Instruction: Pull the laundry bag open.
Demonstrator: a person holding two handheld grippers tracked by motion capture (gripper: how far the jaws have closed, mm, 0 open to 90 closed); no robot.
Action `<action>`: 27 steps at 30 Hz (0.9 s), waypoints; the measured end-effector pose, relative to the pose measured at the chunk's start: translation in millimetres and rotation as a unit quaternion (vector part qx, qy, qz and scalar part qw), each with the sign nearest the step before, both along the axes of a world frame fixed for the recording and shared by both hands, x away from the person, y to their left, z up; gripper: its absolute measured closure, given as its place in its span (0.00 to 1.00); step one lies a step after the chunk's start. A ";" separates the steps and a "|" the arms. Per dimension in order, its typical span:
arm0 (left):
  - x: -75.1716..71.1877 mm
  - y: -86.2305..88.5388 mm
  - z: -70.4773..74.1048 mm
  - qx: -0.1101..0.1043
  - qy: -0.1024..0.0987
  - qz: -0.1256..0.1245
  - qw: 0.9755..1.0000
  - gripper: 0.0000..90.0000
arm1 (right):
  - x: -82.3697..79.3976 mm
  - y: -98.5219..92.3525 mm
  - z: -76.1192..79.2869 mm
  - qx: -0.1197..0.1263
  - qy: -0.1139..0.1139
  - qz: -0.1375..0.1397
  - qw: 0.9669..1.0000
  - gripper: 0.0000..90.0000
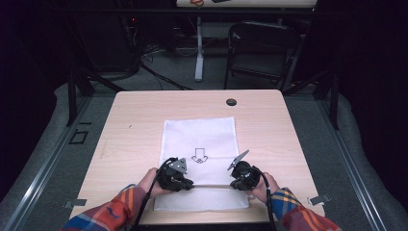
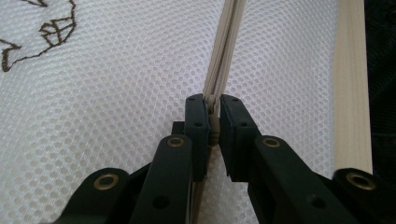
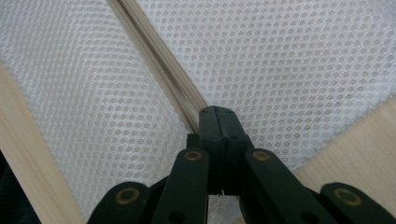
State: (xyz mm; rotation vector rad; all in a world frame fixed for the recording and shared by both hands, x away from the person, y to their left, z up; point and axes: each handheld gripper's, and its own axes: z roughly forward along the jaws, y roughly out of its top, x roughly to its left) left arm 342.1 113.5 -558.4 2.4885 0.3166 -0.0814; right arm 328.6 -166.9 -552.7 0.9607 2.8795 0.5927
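At lower centre, our left tool (image 2: 212, 109) pinches the zipper pull (image 2: 214, 122); our right tool (image 3: 217, 116) clamps the mesh bag (image 1: 199, 132) zipper (image 3: 159, 70).

You're in a lab-style recording bay, not a home. Dark curtained surround, bare light-wood table (image 1: 144, 125) with a cable grommet (image 1: 231, 102) near its far edge, metal rails (image 1: 53, 154) along the floor, loose cables (image 1: 154, 72) behind, a black folding chair (image 1: 260, 48) beyond the far edge.
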 end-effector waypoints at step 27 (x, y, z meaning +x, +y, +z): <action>-4.4 39.5 4.6 0.006 -0.002 0.035 0.999 0.91 | 0.3 0.6 0.2 -0.002 0.002 -0.004 1.000 1.00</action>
